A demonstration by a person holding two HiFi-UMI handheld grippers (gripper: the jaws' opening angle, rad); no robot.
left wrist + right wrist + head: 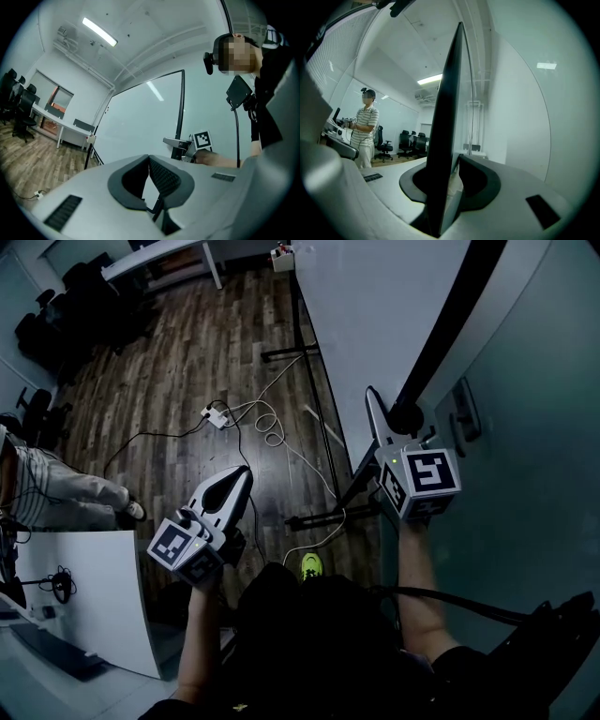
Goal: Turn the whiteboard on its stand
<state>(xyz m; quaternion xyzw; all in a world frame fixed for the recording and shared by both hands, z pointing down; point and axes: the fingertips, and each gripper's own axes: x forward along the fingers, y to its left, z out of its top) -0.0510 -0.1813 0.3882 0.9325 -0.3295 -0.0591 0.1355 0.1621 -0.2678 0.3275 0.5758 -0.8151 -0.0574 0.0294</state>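
Two pairs: left fingers (pixel 165 177) together; right fingers (pixel 479 180) loosely straddle whiteboard edge (pixel 450 93).

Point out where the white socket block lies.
Head view, middle of the wooden floor: the socket block lies left of the whiteboard stand, with white cable looped at its right.

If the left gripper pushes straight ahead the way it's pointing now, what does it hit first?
Most likely the whiteboard: the left gripper points at its white face, left of the black edge where the right gripper sits. Nothing shows between, though depth is unclear.
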